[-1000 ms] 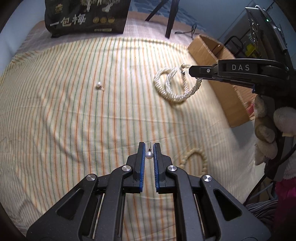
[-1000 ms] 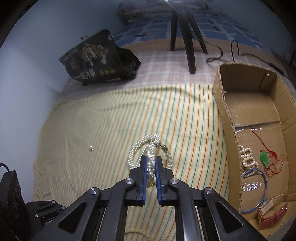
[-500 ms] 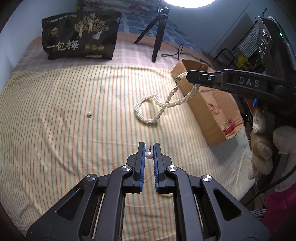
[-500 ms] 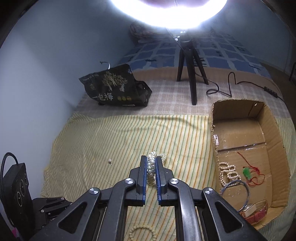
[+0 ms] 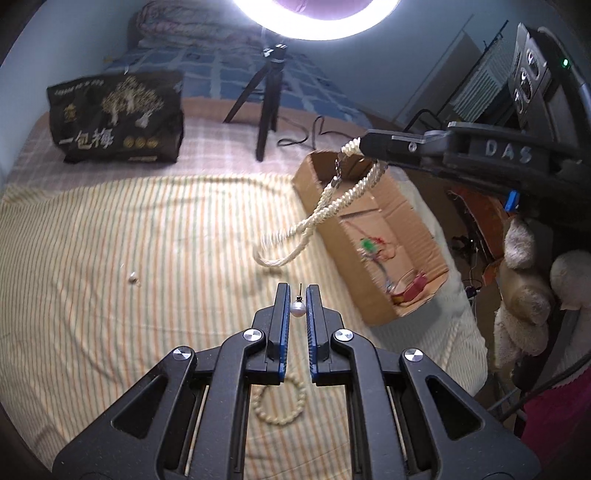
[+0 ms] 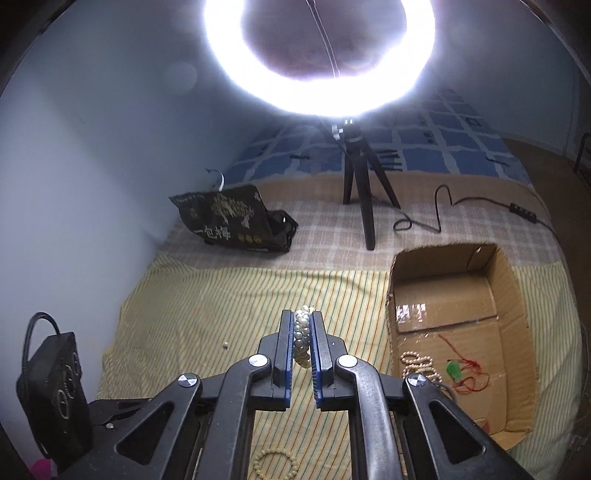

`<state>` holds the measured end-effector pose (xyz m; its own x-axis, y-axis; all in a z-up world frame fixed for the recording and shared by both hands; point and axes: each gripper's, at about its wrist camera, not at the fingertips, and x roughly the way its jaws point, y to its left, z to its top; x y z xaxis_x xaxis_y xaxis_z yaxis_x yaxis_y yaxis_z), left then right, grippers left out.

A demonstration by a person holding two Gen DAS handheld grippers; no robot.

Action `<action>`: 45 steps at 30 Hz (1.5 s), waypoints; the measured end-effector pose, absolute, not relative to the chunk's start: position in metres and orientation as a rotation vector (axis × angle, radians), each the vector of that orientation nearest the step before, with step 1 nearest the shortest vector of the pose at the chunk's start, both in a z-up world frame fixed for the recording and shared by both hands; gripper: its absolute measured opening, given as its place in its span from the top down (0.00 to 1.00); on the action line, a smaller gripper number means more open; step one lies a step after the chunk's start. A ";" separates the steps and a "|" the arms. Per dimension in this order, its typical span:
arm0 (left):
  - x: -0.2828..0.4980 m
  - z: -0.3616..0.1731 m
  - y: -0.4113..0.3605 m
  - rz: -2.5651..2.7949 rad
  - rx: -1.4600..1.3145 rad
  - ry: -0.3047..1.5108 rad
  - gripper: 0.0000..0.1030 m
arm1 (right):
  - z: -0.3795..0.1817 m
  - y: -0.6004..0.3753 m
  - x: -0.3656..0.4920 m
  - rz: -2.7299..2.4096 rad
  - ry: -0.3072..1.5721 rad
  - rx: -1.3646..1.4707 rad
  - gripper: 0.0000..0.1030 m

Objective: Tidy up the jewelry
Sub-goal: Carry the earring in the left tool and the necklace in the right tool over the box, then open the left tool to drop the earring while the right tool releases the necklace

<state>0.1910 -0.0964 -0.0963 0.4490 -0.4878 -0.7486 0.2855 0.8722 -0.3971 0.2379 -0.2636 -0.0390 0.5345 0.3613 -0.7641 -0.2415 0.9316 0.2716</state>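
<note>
Above the striped bedspread (image 5: 147, 229), left tool (image 5: 297, 295) pinches a pearl earring (image 5: 297, 308), right tool (image 6: 303, 325) a pearl necklace (image 6: 302, 338).

**Ring light overhead, glare at the top of both views**

A lit ring light (image 6: 319, 55) fills the top centre of the right wrist view and burns out to pure white — a haze spreads over the wall beside it. In the left wrist view its lower arc (image 5: 317, 22) glares at the top edge. The striped cloth (image 5: 147, 240) is evenly lit. The hanging pearl necklace (image 5: 314, 218) is motion-blurred. Fisheye bending and dark vignette mark the corners.
</note>
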 end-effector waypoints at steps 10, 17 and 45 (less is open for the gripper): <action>0.199 -0.079 -0.126 -0.529 -0.230 0.964 0.94 | 0.008 -0.293 0.239 0.336 0.863 0.120 0.94; 0.207 -0.076 -0.144 -0.550 -0.237 0.954 0.94 | 0.022 -0.318 0.246 0.292 0.851 0.099 0.95; 0.221 -0.108 -0.251 -0.625 -0.118 1.014 0.94 | -0.033 -0.424 0.301 0.134 0.971 0.093 0.94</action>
